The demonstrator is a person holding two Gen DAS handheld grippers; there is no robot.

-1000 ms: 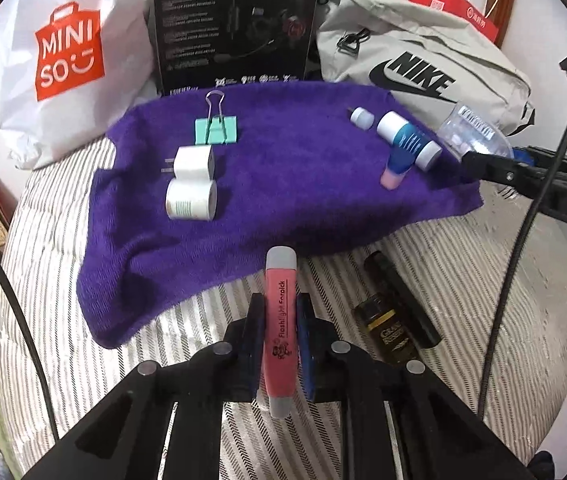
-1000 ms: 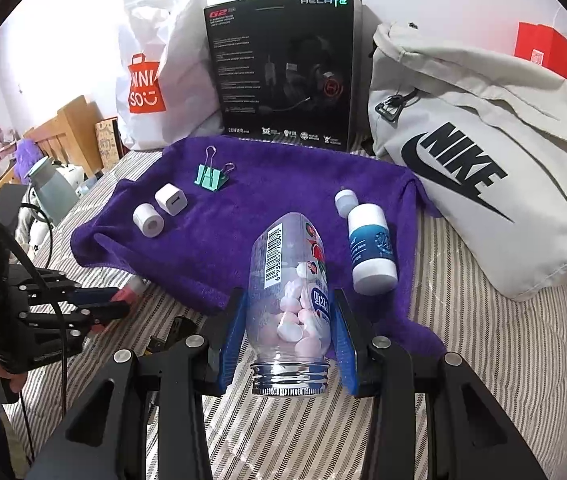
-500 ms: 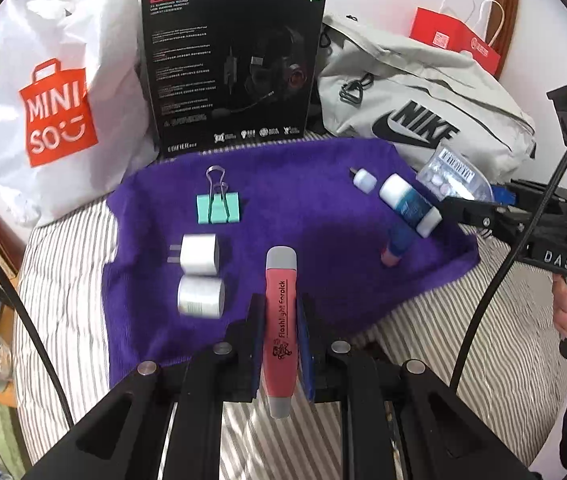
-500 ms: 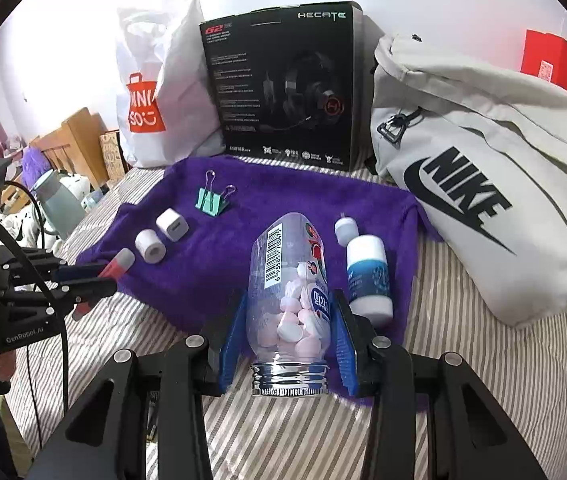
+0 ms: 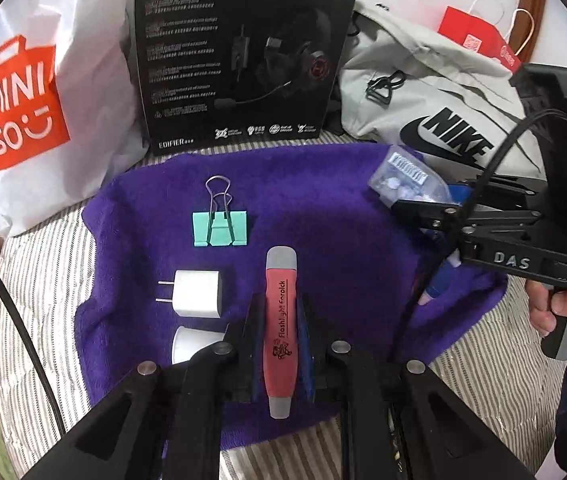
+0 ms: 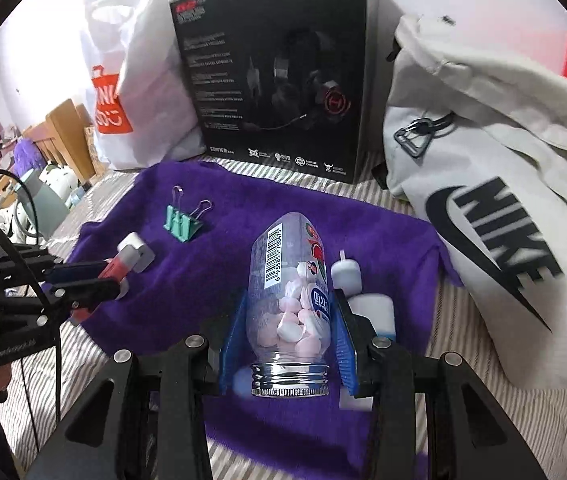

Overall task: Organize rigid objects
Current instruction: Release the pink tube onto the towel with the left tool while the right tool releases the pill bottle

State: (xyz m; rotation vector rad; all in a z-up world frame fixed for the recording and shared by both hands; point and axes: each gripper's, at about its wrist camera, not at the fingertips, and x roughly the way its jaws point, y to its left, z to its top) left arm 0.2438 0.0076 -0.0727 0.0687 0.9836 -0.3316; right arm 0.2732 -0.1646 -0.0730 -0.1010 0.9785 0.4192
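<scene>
The left hand-held gripper [image 5: 279,336] is clamped narrow on a slim red plastic flashlight tool with grey end caps [image 5: 281,320], held lengthwise between the jaws above the near middle of a purple terry towel [image 5: 323,216]. The right hand-held gripper [image 6: 285,336] holds a clear plastic bottle of pink and white candies with a bare silver screw neck [image 6: 289,300], base pointing far, over the right part of the towel.

To do this step well, I judge each item should be lowered onto a bare patch of towel. The flashlight tool has free space to the right of the white cube wall charger [image 5: 199,294] and near of the mint-green binder clip with wire handles [image 5: 220,228]. The bottle should come down left of the white and blue bottle [image 6: 373,312] and the small white cap [image 6: 346,274], laid on its side so the open neck spills nothing; the round body could roll.

The towel lies on a grey-striped bed [image 6: 423,412]. At the far edge stand a white Miniso shopping bag [image 5: 23,92], a black headset box [image 5: 243,52] and a grey Nike bag [image 6: 483,184]; a red paper bag [image 5: 479,42] sits far right.
</scene>
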